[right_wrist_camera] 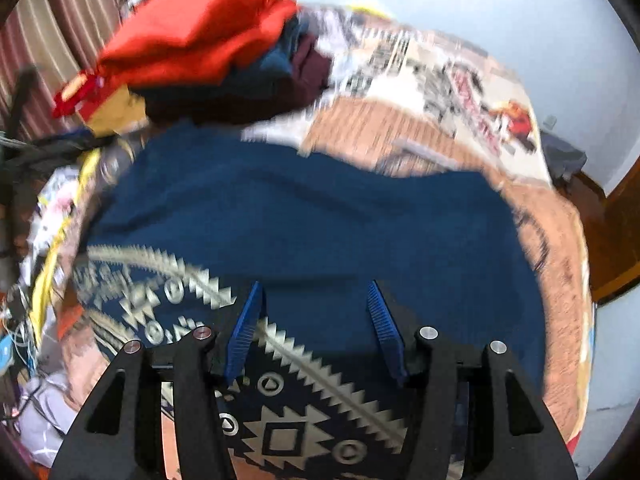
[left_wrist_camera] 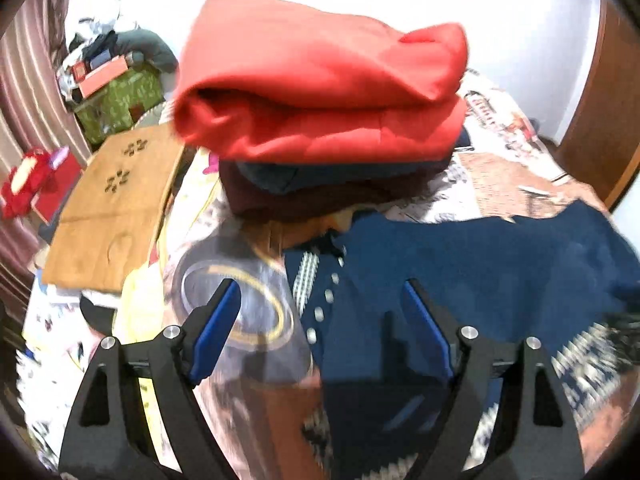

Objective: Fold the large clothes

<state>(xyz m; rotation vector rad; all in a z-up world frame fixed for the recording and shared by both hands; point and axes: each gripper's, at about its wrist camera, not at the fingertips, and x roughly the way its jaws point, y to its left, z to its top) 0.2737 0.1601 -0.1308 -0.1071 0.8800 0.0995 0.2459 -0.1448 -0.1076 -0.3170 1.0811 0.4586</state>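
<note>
- Navy garment (right_wrist_camera: 320,216), soft knit-looking cloth, spread flat across the bed (right_wrist_camera: 560,264); white zigzag and geometric band (right_wrist_camera: 304,364) along the near edge, row of pale buttons (left_wrist_camera: 320,314) by a striped placket.
- Left hand-held gripper (left_wrist_camera: 320,322) above the garment's buttoned edge, blue pads wide apart, nothing between them, gripping nothing.
- Right hand-held gripper (right_wrist_camera: 316,328) above the patterned band, ribbed blue pads partly apart, jaws widening, cloth below them but not pinched.
- Beyond the garment, a stack of folded clothes: thick red fleece-like piece (left_wrist_camera: 320,92) on top, a blue layer (left_wrist_camera: 280,178) and a dark maroon one (left_wrist_camera: 288,200) beneath.
- Under the garment, a printed bedspread (left_wrist_camera: 500,120) with busy pictures and orange-brown patches.
- Left of the stack, a flat brown cardboard sheet (left_wrist_camera: 108,208) with cut-out marks, a green patterned box (left_wrist_camera: 116,104) piled with clutter, a red plush toy (left_wrist_camera: 24,180).
- Striped pinkish curtain (left_wrist_camera: 24,80) further left; plain white wall (left_wrist_camera: 520,20) behind the stack; brown wooden door (left_wrist_camera: 600,120) to the right.
</note>
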